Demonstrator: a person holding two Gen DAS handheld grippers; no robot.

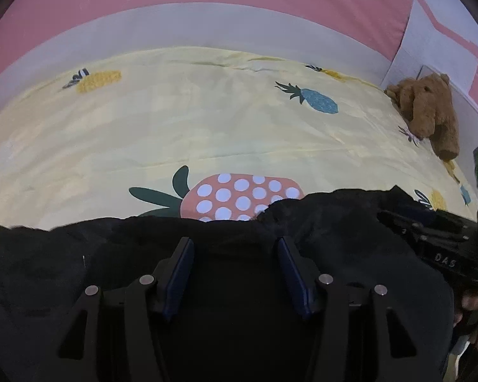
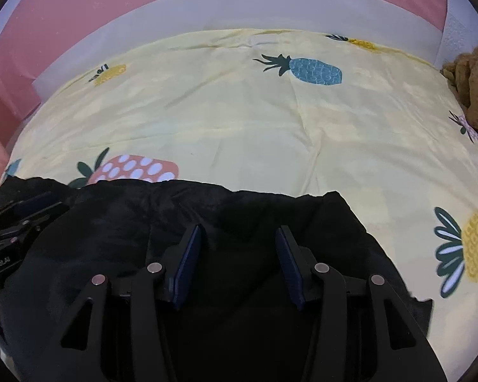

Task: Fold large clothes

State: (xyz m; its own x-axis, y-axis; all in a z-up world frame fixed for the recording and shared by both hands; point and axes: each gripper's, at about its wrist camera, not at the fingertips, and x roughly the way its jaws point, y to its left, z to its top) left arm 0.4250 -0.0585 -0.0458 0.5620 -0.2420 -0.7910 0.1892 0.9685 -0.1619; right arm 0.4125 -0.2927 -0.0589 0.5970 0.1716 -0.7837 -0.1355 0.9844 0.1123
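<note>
Both grippers, left (image 1: 235,248) and right (image 2: 239,237), hang with jaws spread, gripping nothing, above the black fleecy garment (image 2: 207,222) lying along the near edge of the yellow pineapple-print bedsheet (image 2: 239,111); brown plush toy (image 1: 430,108) far right.

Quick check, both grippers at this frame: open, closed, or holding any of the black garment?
Left gripper: open, above the black garment, gripping nothing.
Right gripper: open, also above the garment, gripping nothing.

open bedspread (image 2: 239,121) ahead, plush bear (image 1: 430,108) far right
</note>
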